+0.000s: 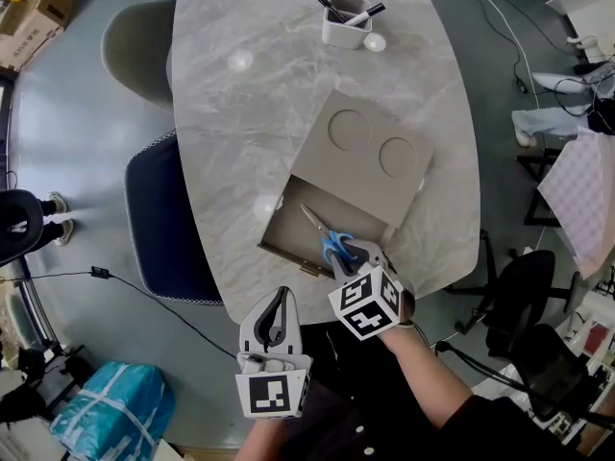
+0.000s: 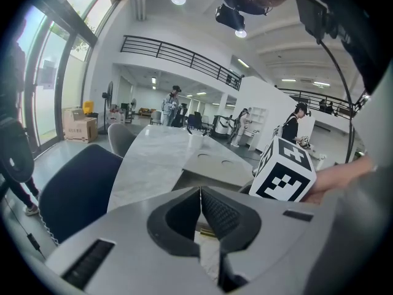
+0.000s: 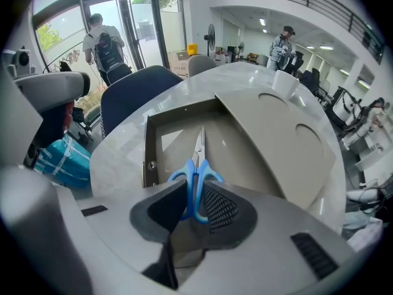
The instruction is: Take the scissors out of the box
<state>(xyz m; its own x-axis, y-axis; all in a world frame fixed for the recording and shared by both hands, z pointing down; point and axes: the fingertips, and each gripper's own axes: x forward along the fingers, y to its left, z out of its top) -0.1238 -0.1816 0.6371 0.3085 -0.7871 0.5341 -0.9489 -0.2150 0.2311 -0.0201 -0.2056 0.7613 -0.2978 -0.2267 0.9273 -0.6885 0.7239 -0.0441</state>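
Observation:
Blue-handled scissors [image 1: 332, 243] lie in the open tan box [image 1: 279, 230] near the table's front edge, blades pointing away from me. The box's lid [image 1: 360, 157], with two round dents, is slid back and covers the far part. My right gripper [image 1: 352, 255] points steeply down into the box. In the right gripper view the blue handles of the scissors [image 3: 196, 165] sit between the pads, and my right gripper [image 3: 191, 195] is shut on them. My left gripper [image 1: 282, 297] hangs off the table's near edge, shut and empty; in the left gripper view the left gripper [image 2: 199, 194] shows its pads touching.
A white pen cup [image 1: 346, 25] with markers and a small white ball [image 1: 375, 41] stand at the far end of the marble table [image 1: 240, 113]. A navy chair [image 1: 168, 224] and a grey chair [image 1: 135, 41] stand at the left. A blue bag [image 1: 115, 406] lies on the floor.

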